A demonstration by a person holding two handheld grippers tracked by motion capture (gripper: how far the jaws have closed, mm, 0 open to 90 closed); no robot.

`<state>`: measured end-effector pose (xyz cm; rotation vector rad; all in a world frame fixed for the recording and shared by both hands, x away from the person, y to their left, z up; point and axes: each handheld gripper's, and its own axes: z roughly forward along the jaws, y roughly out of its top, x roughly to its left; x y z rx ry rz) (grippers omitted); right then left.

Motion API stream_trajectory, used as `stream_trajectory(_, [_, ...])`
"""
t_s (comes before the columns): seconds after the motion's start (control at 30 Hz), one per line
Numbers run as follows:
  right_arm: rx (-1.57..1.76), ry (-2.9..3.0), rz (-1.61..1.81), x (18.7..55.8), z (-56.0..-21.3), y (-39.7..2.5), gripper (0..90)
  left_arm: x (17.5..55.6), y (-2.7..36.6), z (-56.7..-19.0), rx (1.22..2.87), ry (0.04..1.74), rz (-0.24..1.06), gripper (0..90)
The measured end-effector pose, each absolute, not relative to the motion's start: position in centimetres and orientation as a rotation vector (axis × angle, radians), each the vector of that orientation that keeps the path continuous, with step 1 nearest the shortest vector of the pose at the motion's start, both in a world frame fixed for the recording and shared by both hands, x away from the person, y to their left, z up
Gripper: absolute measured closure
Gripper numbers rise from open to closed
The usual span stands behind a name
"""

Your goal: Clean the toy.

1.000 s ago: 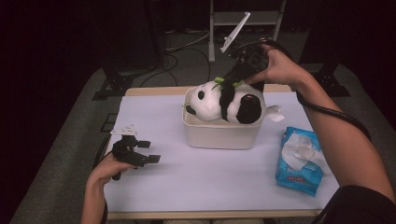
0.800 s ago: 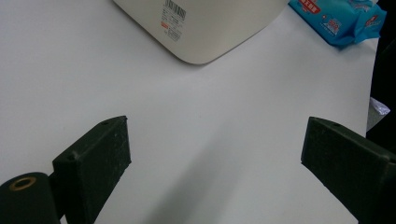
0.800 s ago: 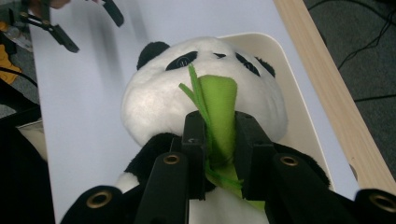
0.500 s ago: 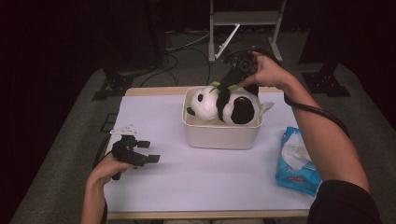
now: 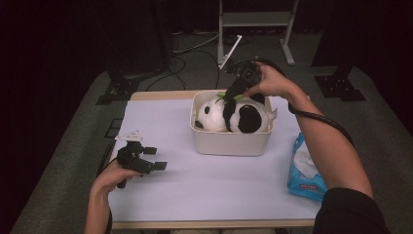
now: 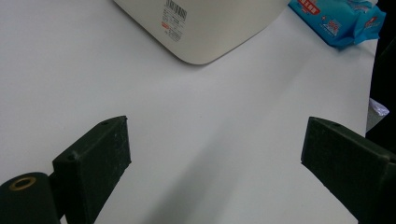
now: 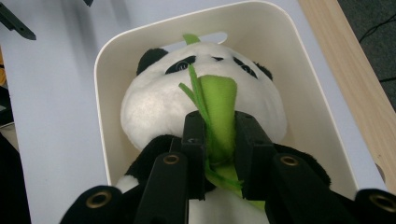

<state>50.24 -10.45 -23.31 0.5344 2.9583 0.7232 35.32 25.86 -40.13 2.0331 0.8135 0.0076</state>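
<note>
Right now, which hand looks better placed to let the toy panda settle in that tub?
Right. The right gripper is already shut on the panda's green leaf, with the panda lying in the tub. The left gripper rests open on the table, apart from it.

High view set above near edge of table [image 5: 160, 195], aimed forward and down, whole tabletop taken in from afar
Left gripper view carried low over table, aimed across white surface at bin [image 6: 205, 28] wall and wipes pack [image 6: 338, 21]
Right gripper view held close above bin [image 7: 261, 28], aimed steeply down
Bin [image 5: 229, 141] shared by all three views; wipes pack [image 5: 304, 168] shared by high and left gripper views
</note>
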Motion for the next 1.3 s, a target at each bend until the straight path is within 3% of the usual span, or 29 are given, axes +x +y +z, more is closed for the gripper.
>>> stream_trajectory(0.73, [0.564, 3.002, 0.734, 49.9, -27.1, -10.2, 73.4, 35.4, 25.6, -40.3, 2.043, 0.808, 0.003, 7.2])
stream_trajectory(1.3, [0.639, 2.987, 0.773, 48.9, -29.0, -11.7, 61.1, 35.3, 25.2, -40.3, 2.053, 0.799, -0.002, 7.2])
